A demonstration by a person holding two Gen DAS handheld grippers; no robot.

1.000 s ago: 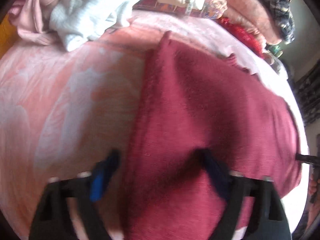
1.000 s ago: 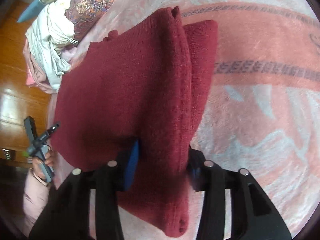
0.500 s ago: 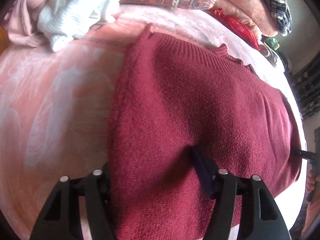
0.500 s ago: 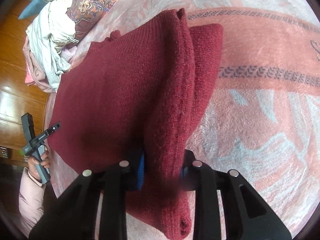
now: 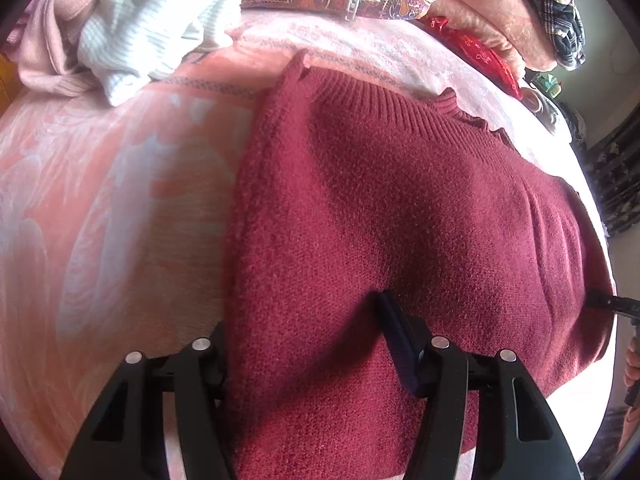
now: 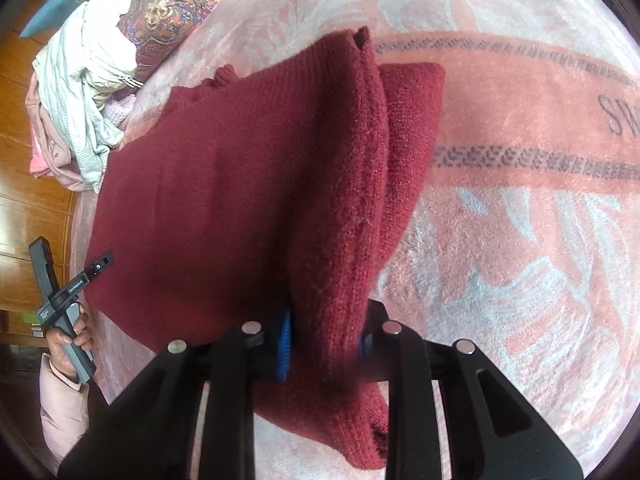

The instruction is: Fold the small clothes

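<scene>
Maroon sweater [image 5: 400,220] on pink blanket [image 5: 100,200], both grippers' jaws clamping its folded edge

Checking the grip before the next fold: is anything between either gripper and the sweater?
Nothing visible. The left gripper and right gripper both have their fingers closed directly on the sweater, which lies on the blanket. The pile of clothes sits well beyond it.

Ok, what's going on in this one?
A person with two handheld grippers is folding a dark red knit sweater on a pink blanket. The left gripper and the right gripper are each shut on a fold of it. A pile of other clothes lies beyond.
</scene>
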